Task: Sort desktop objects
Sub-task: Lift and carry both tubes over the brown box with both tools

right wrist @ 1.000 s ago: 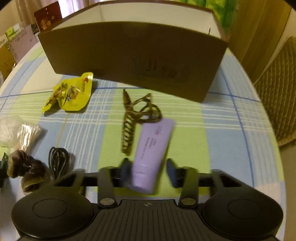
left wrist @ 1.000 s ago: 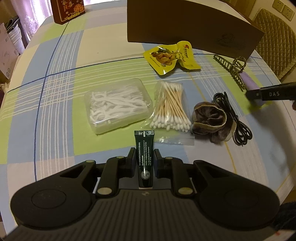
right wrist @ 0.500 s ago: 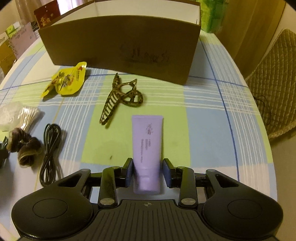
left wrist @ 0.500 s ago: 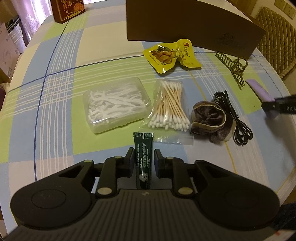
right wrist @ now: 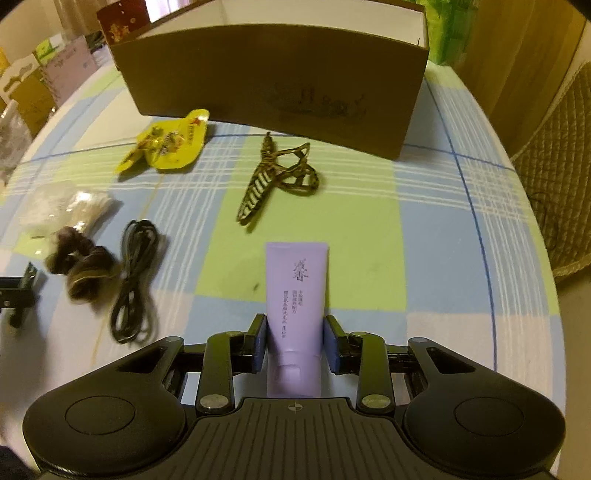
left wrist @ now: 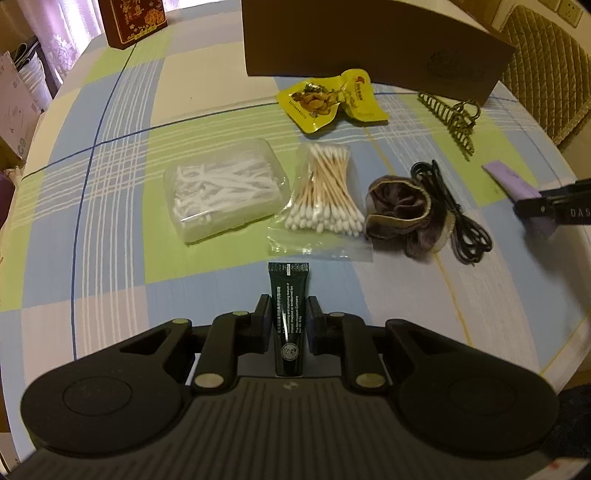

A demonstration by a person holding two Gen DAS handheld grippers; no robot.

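Observation:
My left gripper [left wrist: 289, 301] is shut on a small dark green tube [left wrist: 289, 288], which points at the bag of cotton swabs [left wrist: 325, 192]. My right gripper [right wrist: 295, 319] is shut on a lilac tube [right wrist: 297, 280] near the table's right side, with the cap end between the pads. A tortoiseshell hair claw [right wrist: 275, 181] lies beyond it. The open brown cardboard box [right wrist: 273, 88] stands at the back. In the left wrist view the right gripper [left wrist: 546, 206] shows at the right edge with the lilac tube [left wrist: 508, 179].
On the checked tablecloth [left wrist: 110, 155] lie a clear box of floss picks [left wrist: 225, 188], a brown scrunchie [left wrist: 402, 210], a coiled black cable [left wrist: 454, 210] and a yellow snack packet [left wrist: 328, 99]. A red box [left wrist: 133, 18] stands far left. A quilted chair [right wrist: 554, 177] is past the right edge.
The right gripper closed on the lilac tube, straightened it and drew it back from the hair claw. The left gripper kept hold of the dark tube and barely moved.

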